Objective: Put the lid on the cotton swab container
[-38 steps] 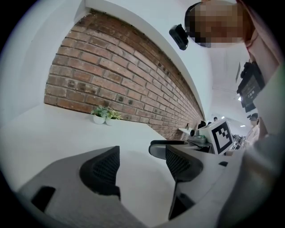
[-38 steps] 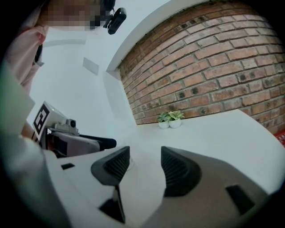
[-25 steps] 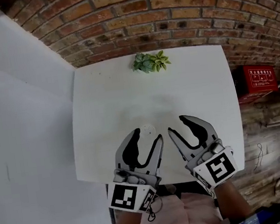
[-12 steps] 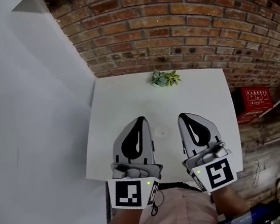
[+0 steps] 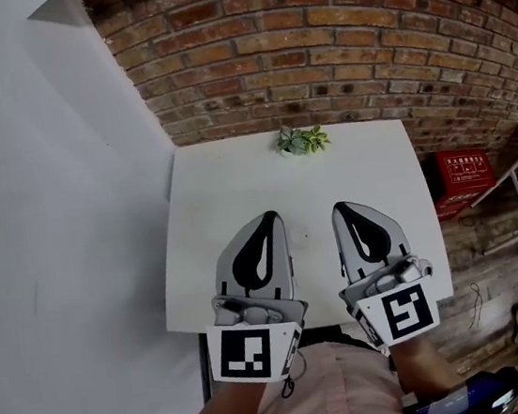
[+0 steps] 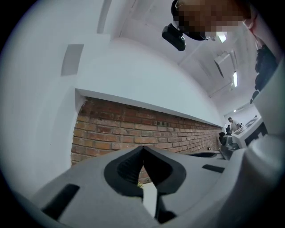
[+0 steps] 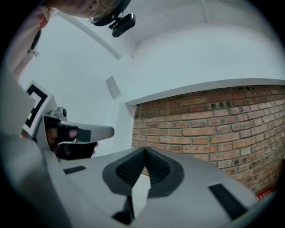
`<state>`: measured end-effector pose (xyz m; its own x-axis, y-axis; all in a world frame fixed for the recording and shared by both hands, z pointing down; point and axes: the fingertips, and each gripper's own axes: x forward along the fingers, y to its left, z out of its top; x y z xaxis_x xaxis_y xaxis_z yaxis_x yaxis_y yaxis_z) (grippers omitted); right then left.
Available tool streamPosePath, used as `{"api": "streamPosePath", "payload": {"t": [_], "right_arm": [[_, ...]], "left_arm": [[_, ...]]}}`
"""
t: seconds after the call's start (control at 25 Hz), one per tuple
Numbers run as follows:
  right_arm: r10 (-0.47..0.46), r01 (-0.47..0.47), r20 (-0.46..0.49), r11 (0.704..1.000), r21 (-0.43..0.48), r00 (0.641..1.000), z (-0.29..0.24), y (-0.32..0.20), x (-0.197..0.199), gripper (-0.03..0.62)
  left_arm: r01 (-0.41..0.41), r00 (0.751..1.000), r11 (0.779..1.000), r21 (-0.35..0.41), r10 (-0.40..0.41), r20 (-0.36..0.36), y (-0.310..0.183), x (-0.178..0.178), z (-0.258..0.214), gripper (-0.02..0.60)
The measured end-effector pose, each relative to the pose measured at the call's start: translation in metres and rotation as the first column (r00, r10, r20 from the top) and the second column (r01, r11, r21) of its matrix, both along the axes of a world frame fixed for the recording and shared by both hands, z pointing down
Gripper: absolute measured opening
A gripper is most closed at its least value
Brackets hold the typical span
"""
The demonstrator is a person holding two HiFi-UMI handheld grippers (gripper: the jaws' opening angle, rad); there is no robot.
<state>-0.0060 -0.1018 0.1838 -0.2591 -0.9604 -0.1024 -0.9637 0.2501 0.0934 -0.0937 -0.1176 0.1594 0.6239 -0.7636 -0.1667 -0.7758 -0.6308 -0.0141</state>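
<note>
My left gripper (image 5: 268, 217) and right gripper (image 5: 342, 207) hang side by side over the near half of the white table (image 5: 227, 177). Both are shut with nothing between their jaws. In the left gripper view the left gripper (image 6: 142, 148) has its jaw tips touching and points at the brick wall. The right gripper (image 7: 144, 150) in its own view is likewise closed and empty. No cotton swab container or lid is clear in any view. The strip of table between the two grippers shows nothing I can make out.
A small green plant (image 5: 301, 139) sits at the table's far edge against the brick wall (image 5: 316, 61). A red box (image 5: 463, 170) stands on the floor to the right. A white wall (image 5: 54, 228) runs along the left side.
Both grippers went from open to shut with nothing in them and rose away from the table. The faint round white thing seen between them earlier no longer shows.
</note>
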Motion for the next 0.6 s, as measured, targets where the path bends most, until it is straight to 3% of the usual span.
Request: {"api": "streamPosePath", "payload": {"t": [0.6], "right_arm": [[0.044, -0.044, -0.01, 0.999, 0.014, 0.999, 0.005, 0.026, -0.03, 0.005]], "left_arm": [[-0.082, 0.996, 0.996, -0.019, 0.081, -0.02, 0.016, -0.022, 0.01, 0.0]]}}
